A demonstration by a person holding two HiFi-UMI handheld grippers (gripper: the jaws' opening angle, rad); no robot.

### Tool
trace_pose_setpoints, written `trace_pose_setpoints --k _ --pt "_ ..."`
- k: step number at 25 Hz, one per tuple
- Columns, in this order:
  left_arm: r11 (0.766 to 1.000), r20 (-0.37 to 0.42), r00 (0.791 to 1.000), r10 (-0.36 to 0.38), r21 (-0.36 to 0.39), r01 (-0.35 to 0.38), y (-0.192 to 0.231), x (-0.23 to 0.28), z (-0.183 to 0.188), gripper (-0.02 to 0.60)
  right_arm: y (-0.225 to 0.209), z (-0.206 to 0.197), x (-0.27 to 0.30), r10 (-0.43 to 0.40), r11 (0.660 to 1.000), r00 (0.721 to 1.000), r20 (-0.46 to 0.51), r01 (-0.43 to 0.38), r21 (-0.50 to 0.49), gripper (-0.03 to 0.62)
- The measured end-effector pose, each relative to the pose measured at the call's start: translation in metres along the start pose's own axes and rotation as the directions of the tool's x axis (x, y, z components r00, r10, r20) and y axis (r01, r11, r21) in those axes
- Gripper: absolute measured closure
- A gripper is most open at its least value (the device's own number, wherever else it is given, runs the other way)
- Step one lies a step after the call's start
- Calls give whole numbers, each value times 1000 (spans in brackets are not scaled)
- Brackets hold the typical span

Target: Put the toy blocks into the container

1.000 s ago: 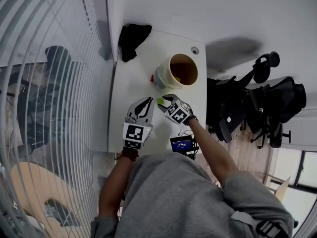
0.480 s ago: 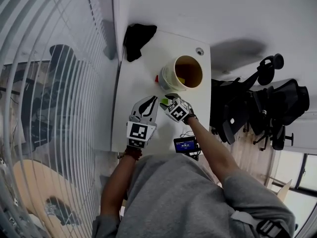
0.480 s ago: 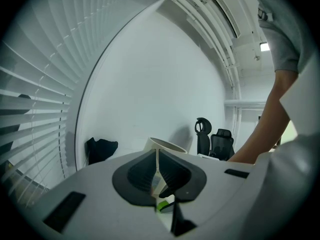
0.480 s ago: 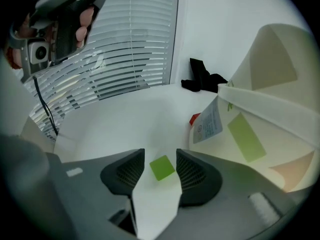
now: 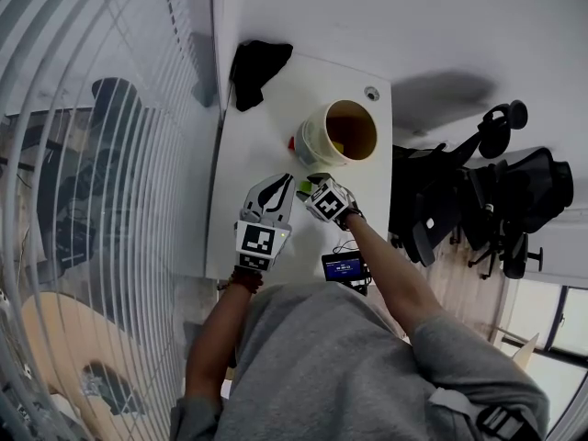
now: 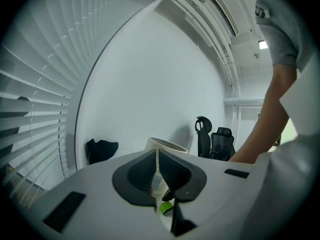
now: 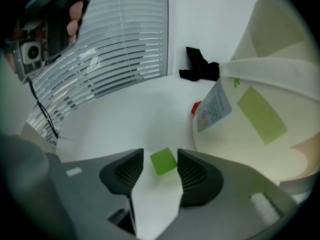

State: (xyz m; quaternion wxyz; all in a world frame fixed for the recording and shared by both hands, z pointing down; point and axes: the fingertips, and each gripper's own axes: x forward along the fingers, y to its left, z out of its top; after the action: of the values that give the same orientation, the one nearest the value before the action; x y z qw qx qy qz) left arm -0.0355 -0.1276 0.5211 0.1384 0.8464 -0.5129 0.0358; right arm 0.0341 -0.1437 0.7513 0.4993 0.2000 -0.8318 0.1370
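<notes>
A small green block (image 7: 163, 161) lies on the white table (image 5: 253, 163), just in front of the cream bucket (image 5: 335, 136). My right gripper (image 7: 160, 157) points steeply down over it. Its jaws have just been opening and now stand wide on either side of the block, with the pads clear of it. A red block (image 7: 196, 107) rests against the bucket's foot (image 5: 291, 143). My left gripper (image 6: 157, 156) hangs level beside the right one (image 5: 278, 186), shut and empty. From there I see the green block (image 6: 166, 207) below its jaws and the bucket (image 6: 167, 145) beyond them.
A black cloth (image 5: 257, 67) lies at the table's far corner. A small device with a lit screen (image 5: 341, 266) sits at the near edge. Black office chairs (image 5: 478, 191) stand to the right, and window blinds (image 5: 92, 108) run along the left.
The head view has shifted slightly. Both grippers stay where they were, the right one still over the green block.
</notes>
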Motion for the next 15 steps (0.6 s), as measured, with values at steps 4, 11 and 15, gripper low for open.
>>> trace_pose_setpoints --k 4,11,15 --pt "1000 -8 1000 -1 -1 1 2 0 -7 557 0 -4 7 -25 1000 1000 -13 25 -13 373" --pt "1000 -26 1000 14 6 -14 6 -5 -13 557 0 -12 13 -61 998 998 -10 61 33 431" --pt "1000 -3 1000 15 11 -15 4 2 -11 558 2 -16 7 -79 997 997 17 79 23 434"
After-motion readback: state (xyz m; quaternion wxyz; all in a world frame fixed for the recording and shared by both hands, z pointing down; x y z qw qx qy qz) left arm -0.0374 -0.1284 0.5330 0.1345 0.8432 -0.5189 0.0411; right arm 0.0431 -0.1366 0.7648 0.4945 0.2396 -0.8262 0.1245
